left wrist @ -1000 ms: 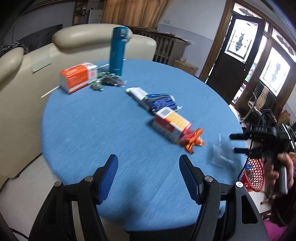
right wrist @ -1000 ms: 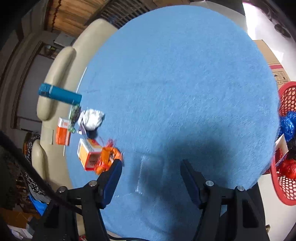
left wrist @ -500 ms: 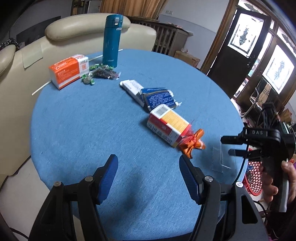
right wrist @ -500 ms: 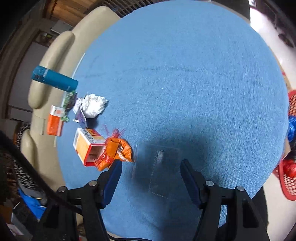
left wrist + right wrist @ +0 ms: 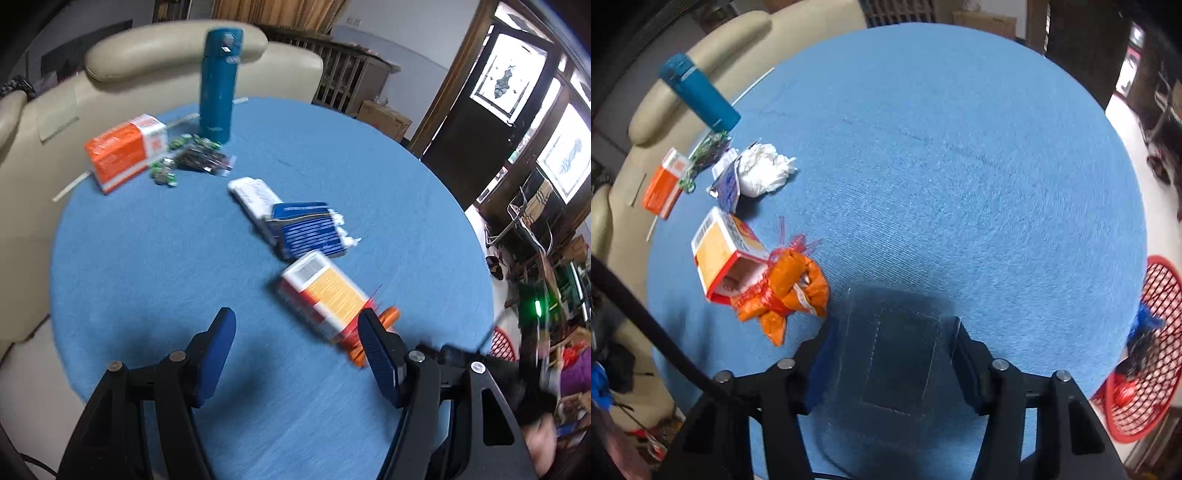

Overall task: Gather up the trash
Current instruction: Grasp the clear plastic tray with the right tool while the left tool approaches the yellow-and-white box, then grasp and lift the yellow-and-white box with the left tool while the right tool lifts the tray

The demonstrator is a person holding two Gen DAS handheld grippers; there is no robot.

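Room first: cream sofa curves behind the round blue surface, a dark door with patterned glass stands at the far right of the left view, and a red mesh basket sits on the floor just off the surface's edge, with blue and red scraps inside. On the surface, a teal flask stands upright near the sofa, an orange box beside it with green-wrapped sweets between them. Nearer the middle lies a blue packet against a white crumpled wad. An open orange-and-white carton touches an orange net bag. A clear plastic sheet lies flat between the fingers of the right tongs, which are spread wide around it; whether they touch it cannot be told. The left tongs hang wide apart over bare cloth, holding nothing
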